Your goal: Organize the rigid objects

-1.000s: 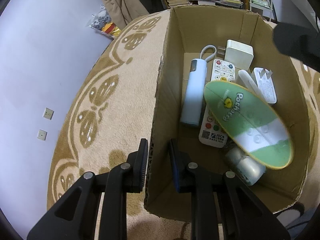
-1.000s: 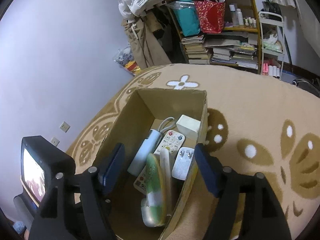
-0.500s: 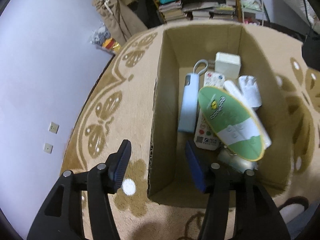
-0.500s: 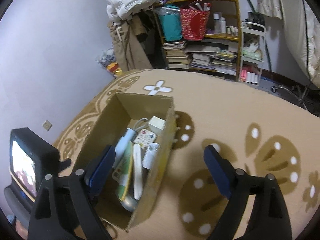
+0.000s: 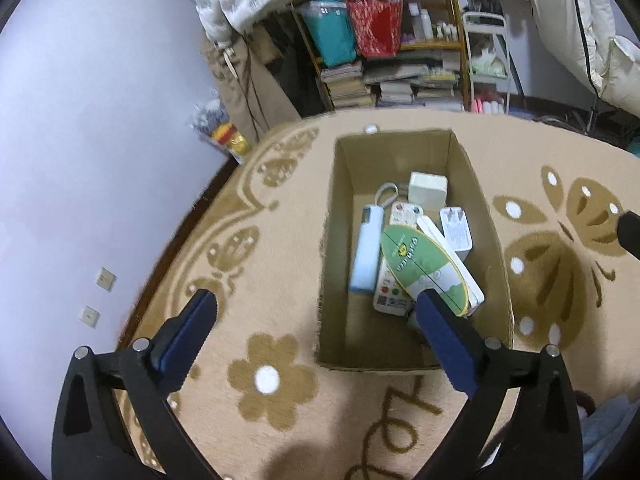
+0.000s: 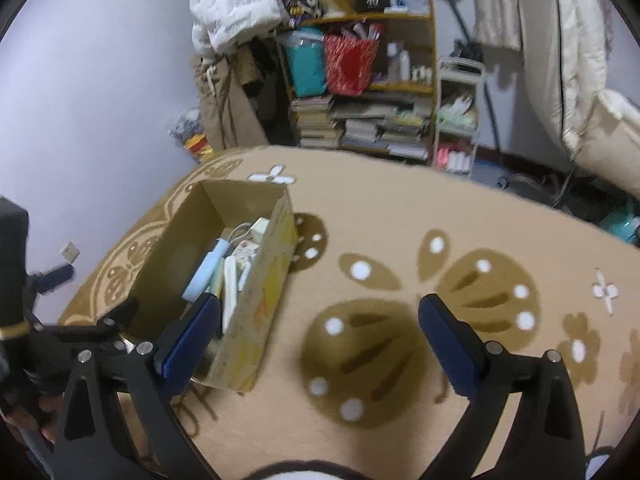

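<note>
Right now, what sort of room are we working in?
Probably a lived-in bedroom or storage room at home: a patterned rug on the floor, a shelf crammed with books and bags, and clothes piled against the wall.

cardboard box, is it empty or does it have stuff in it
Not empty. The cardboard box holds a light blue device, remote, white adapter and green oval item.

Black two-finger grippers, blue pads

Left gripper (image 5: 316,332) and right gripper (image 6: 320,336): matte black angular arms with triangular cutouts, silver screws at the joints, navy-blue ribbed pads (image 5: 444,340).
</note>
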`<control>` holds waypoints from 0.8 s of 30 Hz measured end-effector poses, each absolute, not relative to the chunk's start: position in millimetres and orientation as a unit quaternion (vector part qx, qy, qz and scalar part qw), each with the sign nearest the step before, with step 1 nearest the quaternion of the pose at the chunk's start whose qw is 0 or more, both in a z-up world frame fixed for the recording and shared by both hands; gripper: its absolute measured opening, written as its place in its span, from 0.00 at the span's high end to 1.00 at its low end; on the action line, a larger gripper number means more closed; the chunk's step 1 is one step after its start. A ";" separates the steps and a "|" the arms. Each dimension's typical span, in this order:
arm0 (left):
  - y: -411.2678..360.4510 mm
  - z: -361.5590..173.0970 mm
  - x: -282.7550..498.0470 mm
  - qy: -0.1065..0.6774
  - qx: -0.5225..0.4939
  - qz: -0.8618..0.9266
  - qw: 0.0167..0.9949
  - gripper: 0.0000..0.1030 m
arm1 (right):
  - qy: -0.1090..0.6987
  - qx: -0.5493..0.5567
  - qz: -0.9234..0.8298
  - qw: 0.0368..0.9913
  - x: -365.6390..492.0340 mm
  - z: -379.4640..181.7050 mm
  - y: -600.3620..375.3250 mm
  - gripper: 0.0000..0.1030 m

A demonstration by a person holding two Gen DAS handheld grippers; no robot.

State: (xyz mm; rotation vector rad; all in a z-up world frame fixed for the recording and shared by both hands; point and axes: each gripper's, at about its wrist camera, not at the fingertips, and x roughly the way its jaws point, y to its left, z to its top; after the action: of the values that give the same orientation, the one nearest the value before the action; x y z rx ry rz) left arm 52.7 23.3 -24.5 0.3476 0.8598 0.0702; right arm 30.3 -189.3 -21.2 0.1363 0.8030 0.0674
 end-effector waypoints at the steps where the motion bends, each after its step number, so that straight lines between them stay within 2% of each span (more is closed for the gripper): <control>1: 24.0 -20.6 48.3 0.408 0.165 0.030 0.897 0.04 | 0.386 0.061 0.028 0.920 25.1 -19.6 -190.2 0.00; 14: 19.0 15.0 -6.3 0.342 0.122 -0.007 0.932 0.03 | 0.341 0.073 0.009 0.937 -37.1 -8.3 -215.0 0.00; 24: 15.3 24.0 -31.2 0.302 0.108 -0.012 0.947 0.03 | 0.271 0.064 -0.008 0.960 -69.9 -6.0 -220.2 0.00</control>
State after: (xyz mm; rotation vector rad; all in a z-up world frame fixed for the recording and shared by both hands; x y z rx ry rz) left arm -31.2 15.3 24.0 0.2192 0.6144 -0.0249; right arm -69.9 -220.2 -6.0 0.1299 0.5497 -0.0168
